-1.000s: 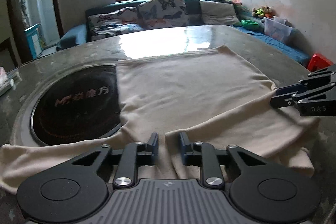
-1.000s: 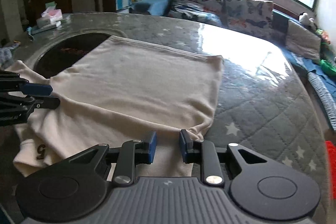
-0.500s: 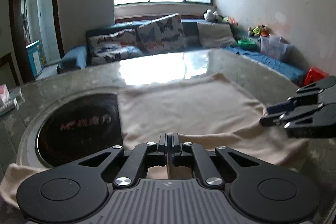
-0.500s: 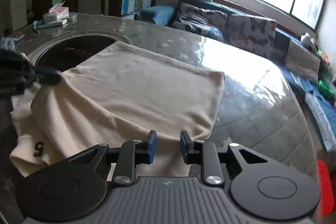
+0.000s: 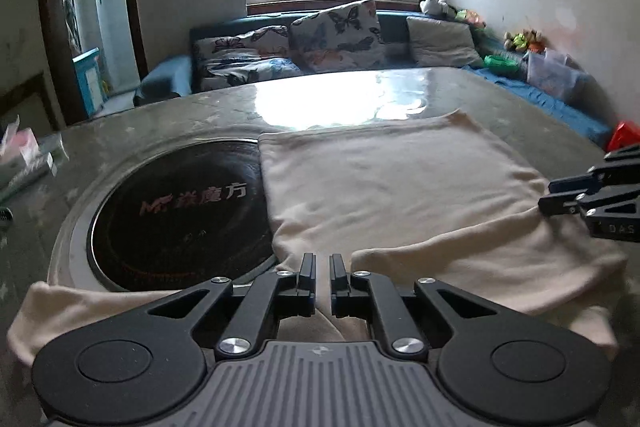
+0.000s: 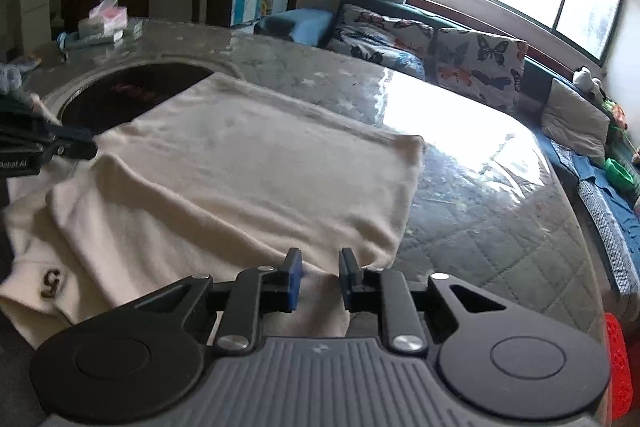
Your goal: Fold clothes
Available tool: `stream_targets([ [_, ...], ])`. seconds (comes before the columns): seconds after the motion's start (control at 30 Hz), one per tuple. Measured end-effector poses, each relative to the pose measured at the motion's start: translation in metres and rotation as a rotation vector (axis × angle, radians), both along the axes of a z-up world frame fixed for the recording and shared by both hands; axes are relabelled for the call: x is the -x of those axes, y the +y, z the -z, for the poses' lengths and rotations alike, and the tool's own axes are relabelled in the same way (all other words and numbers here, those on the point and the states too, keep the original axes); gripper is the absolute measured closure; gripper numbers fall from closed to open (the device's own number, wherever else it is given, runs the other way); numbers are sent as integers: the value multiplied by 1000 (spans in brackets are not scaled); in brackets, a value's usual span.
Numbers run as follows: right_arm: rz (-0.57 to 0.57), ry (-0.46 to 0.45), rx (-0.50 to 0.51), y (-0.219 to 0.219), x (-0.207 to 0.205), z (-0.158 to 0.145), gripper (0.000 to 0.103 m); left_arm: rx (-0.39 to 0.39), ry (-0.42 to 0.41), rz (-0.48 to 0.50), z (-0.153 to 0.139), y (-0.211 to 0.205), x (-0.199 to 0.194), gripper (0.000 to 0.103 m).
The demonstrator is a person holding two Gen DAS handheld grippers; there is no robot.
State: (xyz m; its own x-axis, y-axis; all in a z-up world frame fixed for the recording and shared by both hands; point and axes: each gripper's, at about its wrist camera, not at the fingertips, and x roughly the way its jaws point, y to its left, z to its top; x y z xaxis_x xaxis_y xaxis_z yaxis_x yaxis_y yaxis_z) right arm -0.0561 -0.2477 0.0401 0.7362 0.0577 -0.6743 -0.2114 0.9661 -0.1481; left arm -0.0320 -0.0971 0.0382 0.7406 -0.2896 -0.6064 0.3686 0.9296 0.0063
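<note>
A cream garment (image 5: pixel 400 187) lies spread on the grey table, its near part folded over; it also shows in the right wrist view (image 6: pixel 240 167), with a dark "5" mark (image 6: pixel 50 283) at its near left corner. My left gripper (image 5: pixel 322 273) is slightly open just above the garment's near edge, nothing between its fingers. My right gripper (image 6: pixel 319 267) is open over the garment's near right corner. It shows at the right of the left wrist view (image 5: pixel 560 195), tips at the fold. The left gripper shows at the left edge of the right wrist view (image 6: pixel 76 143).
A round black inset plate (image 5: pixel 176 215) with printed characters sits in the table (image 6: pixel 500 227), partly under the garment. Tissue boxes (image 6: pixel 104 23) stand at the table's far left. A sofa with butterfly cushions (image 5: pixel 332 35) lies beyond the table.
My left gripper shut half a second ago and has opened a little again, now lower by the garment's edge. My right gripper stays open and has lifted slightly.
</note>
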Motion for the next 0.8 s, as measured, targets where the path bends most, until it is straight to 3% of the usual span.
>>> stream_targets([
  [0.07,-34,14,-30,2,6,-5,83,40,-10,50,-6,-1,12,95],
  [0.17,-109,28,-48,15,20,-9,77,30,-4,123,-2,-13,25,93],
  [0.37,-161,78,-29,34,31,1,77,8,44,104,13,-6,29,93],
  [0.43,-170,78,-26,37,30,-3,77,20,34,87,8,4,32,88],
  [0.63,-248,67,-45,63,18,-17,77,31,-2,-81,-4,53,33,57],
  [0.8,-335,78,-55,101,4,-12,78,25,12,-294,-3,101,27,55],
])
